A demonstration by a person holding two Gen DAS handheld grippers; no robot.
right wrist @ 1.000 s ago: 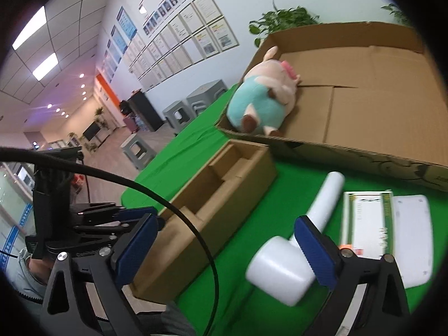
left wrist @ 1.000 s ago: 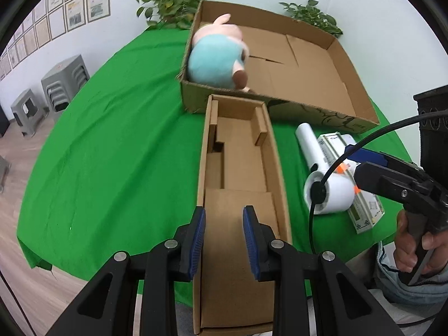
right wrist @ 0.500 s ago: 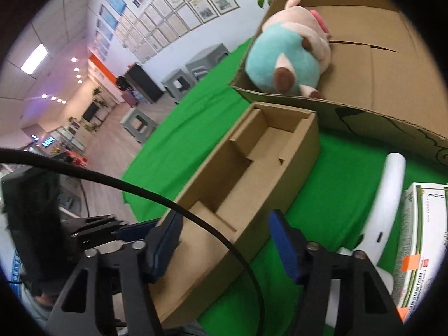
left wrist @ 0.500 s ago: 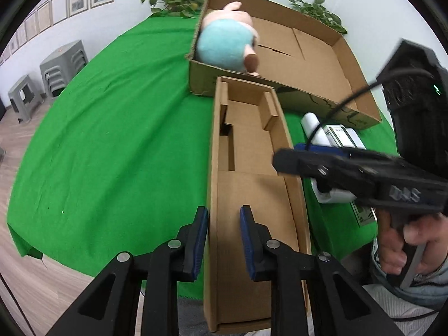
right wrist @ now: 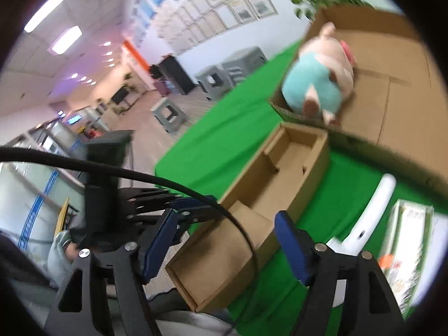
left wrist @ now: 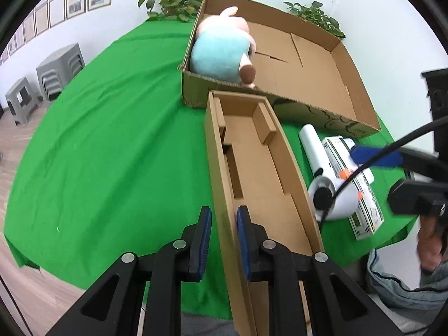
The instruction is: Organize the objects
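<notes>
The long narrow carton [left wrist: 260, 173] is laid lengthwise on the green cloth [left wrist: 112, 140], its far end touching the front wall of the big open box [left wrist: 347, 84] at twelve o'clock in the left wrist view, its near end overhanging the table edge at six o'clock. It is made of plain brown corrugated card, open-topped, with folded inner partitions. It is judged light and fairly stiff along its length, though the thin single wall could be buckled or creased by a hard pinch, and a one-sided grip would likely let it twist.

The left gripper [left wrist: 222, 240] is set astride the carton's left wall near the near end — one blue pad outside, one inside. Its jaws are narrow and closing, and a sliver of gap can be made out on the outer side, so firm contact is not confirmed. The right gripper [right wrist: 224, 247] is held above the near end, its jaws fairly wide and opening, with nothing pinched between them. A second hold on the opposite wall is judged the steadier choice.

At three o'clock of the carton lie a smooth white plastic device [left wrist: 324, 184] with a round head, likely slippery, and a flat printed packet [left wrist: 361, 196] just beside it. A soft plush pig [left wrist: 224, 53] sits in the big box's near left corner.
</notes>
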